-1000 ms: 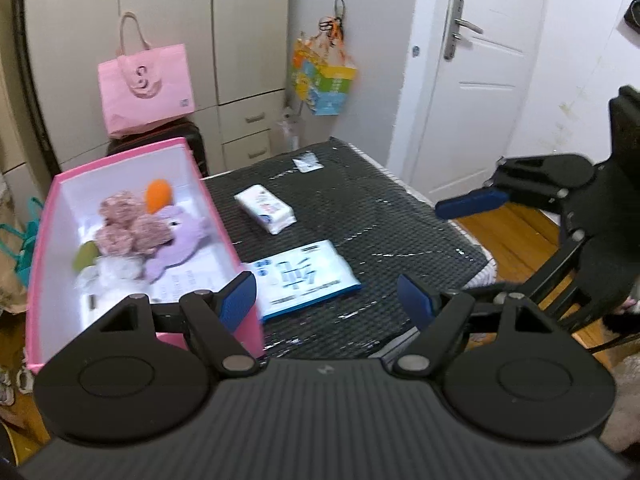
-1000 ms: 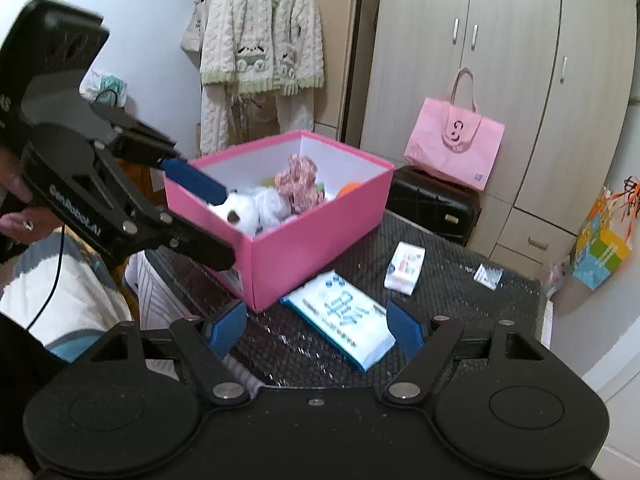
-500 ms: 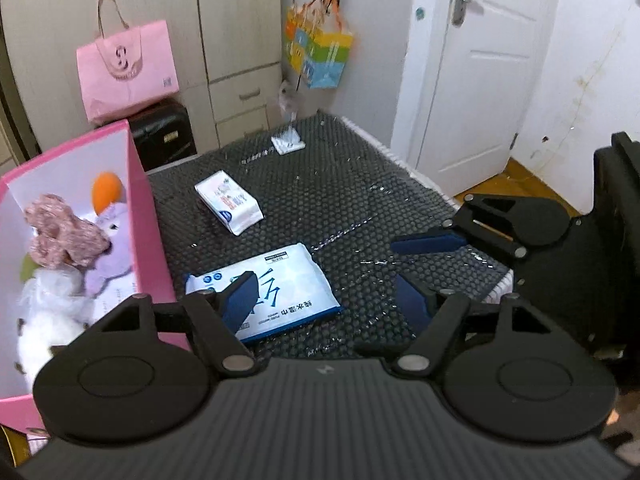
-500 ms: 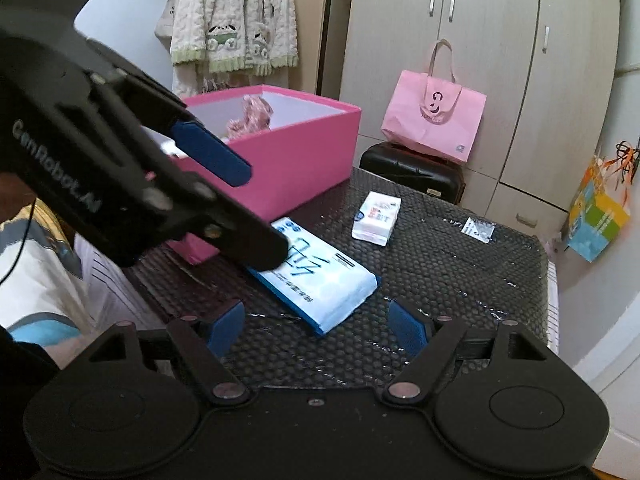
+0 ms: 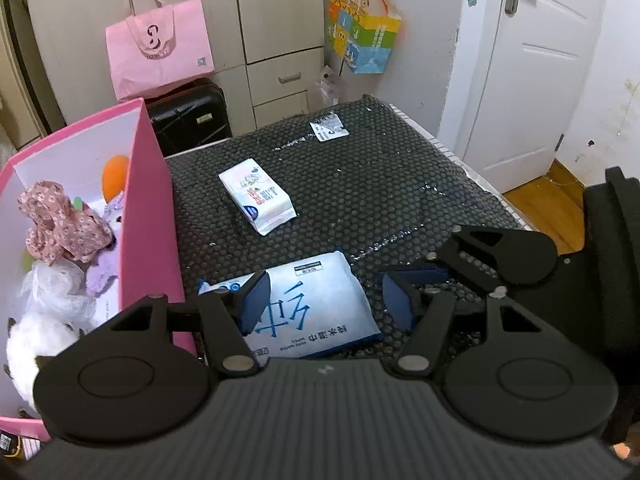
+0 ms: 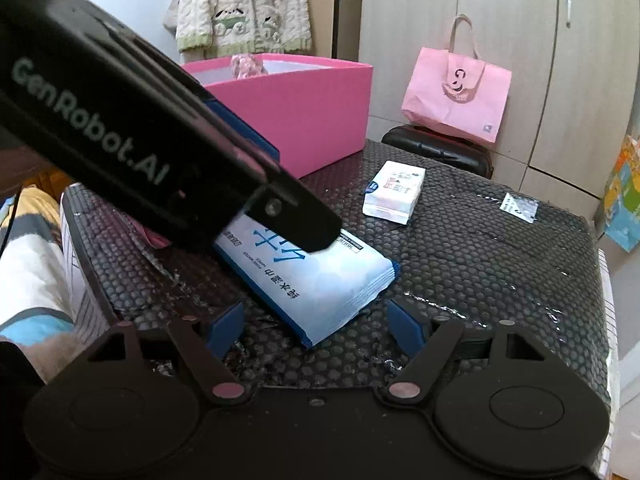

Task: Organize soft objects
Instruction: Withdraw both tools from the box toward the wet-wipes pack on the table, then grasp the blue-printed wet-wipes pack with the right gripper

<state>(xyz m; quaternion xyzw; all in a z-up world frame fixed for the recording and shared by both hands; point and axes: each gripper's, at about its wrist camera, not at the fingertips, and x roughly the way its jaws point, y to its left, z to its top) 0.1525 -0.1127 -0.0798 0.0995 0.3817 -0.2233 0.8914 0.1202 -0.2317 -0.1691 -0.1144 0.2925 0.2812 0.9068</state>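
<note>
L gripper (image 5: pixel 326 306) is over the wipes pack (image 5: pixel 316 304), jaws closing w/ the pack between them, pads not pressing yet. R gripper (image 6: pixel 316 326) is just beside the pack's corner, jaws apart & closing, nothing held. Pack lies flat on the black mat (image 5: pixel 400 184), touching the pink box (image 5: pixel 154 216). Tissue pack (image 5: pixel 258 196) sits farther from the pack, near mat centre; small sachet (image 5: pixel 329 130) beyond it. Box holds plush toys (image 5: pixel 106 256) & floral cloth (image 5: pixel 60 222).
</note>
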